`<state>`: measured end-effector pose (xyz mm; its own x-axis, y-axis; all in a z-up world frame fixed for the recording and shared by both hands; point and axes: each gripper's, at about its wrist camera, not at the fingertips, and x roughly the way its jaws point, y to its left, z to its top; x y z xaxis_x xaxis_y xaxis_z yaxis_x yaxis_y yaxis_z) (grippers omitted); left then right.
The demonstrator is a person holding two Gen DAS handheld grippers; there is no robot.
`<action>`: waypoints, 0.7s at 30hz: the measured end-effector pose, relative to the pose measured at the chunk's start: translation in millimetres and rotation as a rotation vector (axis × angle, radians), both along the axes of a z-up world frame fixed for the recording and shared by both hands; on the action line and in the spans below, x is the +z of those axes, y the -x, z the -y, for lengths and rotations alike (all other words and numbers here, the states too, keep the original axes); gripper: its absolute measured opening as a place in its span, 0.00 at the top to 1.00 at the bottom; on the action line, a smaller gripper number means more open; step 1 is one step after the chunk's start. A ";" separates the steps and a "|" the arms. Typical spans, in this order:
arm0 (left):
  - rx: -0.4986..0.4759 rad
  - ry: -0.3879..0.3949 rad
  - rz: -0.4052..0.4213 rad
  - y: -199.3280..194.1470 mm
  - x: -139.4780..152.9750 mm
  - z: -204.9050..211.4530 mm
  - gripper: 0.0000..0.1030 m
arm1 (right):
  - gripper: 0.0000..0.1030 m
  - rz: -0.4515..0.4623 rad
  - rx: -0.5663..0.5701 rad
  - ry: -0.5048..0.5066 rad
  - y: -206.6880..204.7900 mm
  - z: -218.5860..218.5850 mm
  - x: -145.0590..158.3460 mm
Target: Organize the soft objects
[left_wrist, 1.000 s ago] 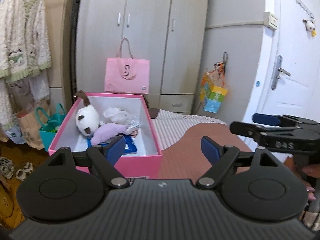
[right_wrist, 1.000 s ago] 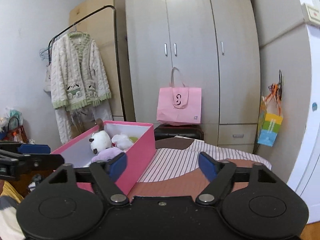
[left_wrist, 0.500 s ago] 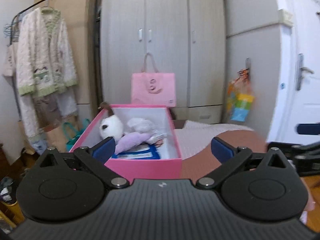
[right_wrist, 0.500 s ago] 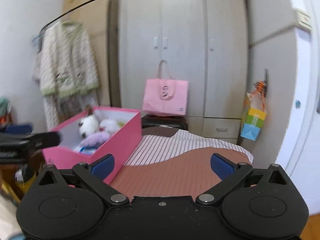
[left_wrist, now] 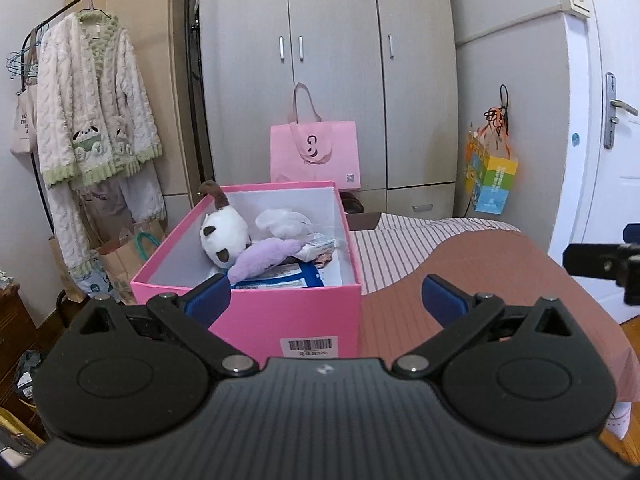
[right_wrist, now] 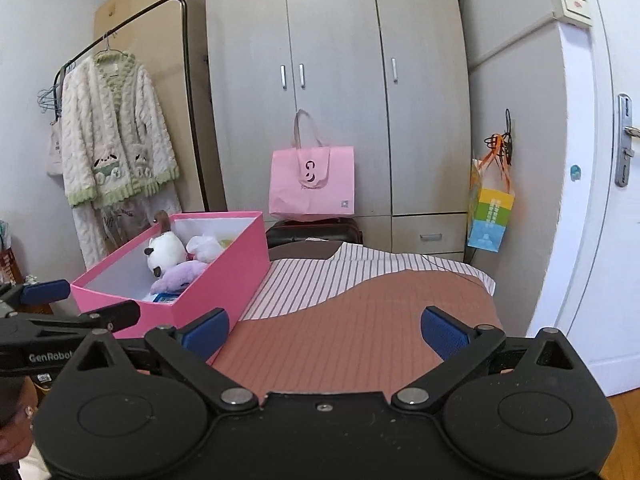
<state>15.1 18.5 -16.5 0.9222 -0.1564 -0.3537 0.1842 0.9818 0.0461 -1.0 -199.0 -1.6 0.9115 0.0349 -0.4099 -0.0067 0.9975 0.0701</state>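
**A:** Nearest to me, what are the claws doing?

**B:** My left gripper [left_wrist: 326, 294] is spread wide with nothing in it, held just short of the pink box [left_wrist: 280, 312]. My right gripper [right_wrist: 324, 328] is spread and empty too, over the brown-and-striped bedcover [right_wrist: 360, 320], right of the box.

**A:** And the soft things?

**B:** Inside the box: a purple plush [left_wrist: 264, 258] in the middle, a white plush with brown ears [left_wrist: 224, 236] behind it by the left wall, something pale and crumpled [left_wrist: 284, 222] towards the far end. I see nothing soft on the cover.

**A:** So how would you go in?

**B:** I'd come down over the near wall from above, not through it, and pinch the purple one mid-body. It looks squashy, so I'd close gently.
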 end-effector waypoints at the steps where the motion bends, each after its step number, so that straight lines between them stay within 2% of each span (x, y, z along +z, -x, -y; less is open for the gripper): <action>1: -0.001 0.004 -0.003 0.1 0.0 0.3 0.00 | 0.00 0.000 -0.005 0.007 1.1 -0.7 -0.4; 21: 0.024 0.010 -0.029 3.4 -5.6 -2.4 0.00 | 0.00 0.033 -0.043 0.031 11.2 -6.8 -4.1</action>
<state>11.7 21.0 -22.2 0.9152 -0.1382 -0.3785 0.1621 0.9863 0.0317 -12.2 -192.1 -5.7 0.9248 -0.0166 -0.3800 0.0342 0.9986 0.0396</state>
